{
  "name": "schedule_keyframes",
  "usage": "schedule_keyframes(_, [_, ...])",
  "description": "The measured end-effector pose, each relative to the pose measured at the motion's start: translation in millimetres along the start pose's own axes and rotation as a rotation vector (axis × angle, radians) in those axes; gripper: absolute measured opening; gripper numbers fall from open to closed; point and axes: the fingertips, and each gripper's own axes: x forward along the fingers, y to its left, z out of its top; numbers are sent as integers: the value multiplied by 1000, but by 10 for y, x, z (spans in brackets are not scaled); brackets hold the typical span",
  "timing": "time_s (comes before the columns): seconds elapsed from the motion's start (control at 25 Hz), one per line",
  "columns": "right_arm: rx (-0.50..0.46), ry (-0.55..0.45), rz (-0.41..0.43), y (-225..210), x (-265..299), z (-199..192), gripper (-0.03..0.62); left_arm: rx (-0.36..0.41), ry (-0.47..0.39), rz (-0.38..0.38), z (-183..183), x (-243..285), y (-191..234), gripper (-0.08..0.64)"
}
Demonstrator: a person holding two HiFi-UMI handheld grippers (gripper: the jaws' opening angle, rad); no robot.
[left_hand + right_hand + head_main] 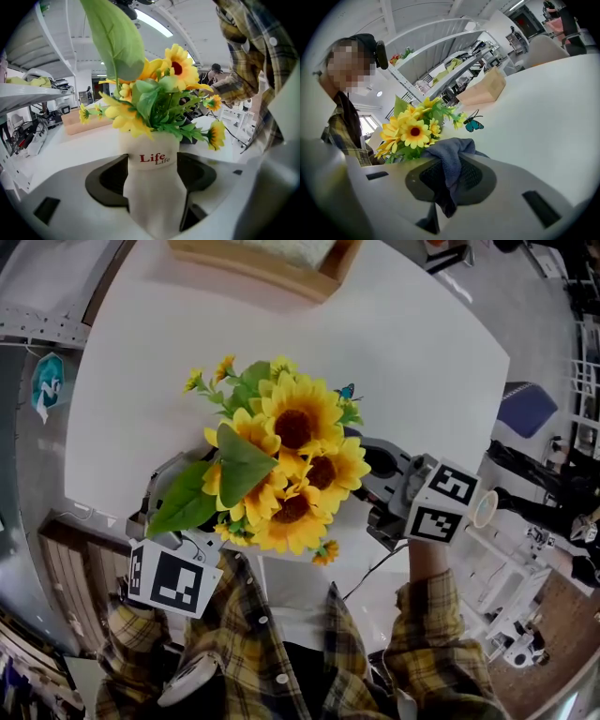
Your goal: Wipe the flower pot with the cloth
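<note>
The left hand-held gripper (152,183) clamps the white pot (152,157) by its narrow lower part, at the near edge of the desk (403,343). The flowers (281,465) hide whether its base rests there. The right hand-held gripper (450,180) pinches the grey-blue cloth (451,157), bunched just beside the blooms on the pot's right. So both pickups look done. No view shows the cloth on the pot's wall, so the wiping itself seems mostly left.
</note>
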Motion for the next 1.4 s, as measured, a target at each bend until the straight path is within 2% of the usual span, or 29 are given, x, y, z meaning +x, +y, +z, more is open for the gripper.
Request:
schedule_keyframes(0.24, [-21, 46, 57, -39, 67, 158, 28, -1, -12, -4, 41, -50, 51, 337])
schedule_keyframes(0.56, [-67, 74, 88, -246, -5, 407, 28, -12, -14, -4, 116, 21, 65, 337])
schedule_keyframes(0.8, [-91, 120, 163, -233, 208, 474, 28, -5, -14, -13, 110, 31, 92, 337])
schedule_keyframes(1.12, [-163, 199, 235, -163, 546, 655, 28, 66, -13, -62, 100, 34, 140, 337])
schedule_keyframes(1.4, [-207, 232, 340, -66, 730, 793, 28, 123, -25, -118, 89, 27, 138, 337])
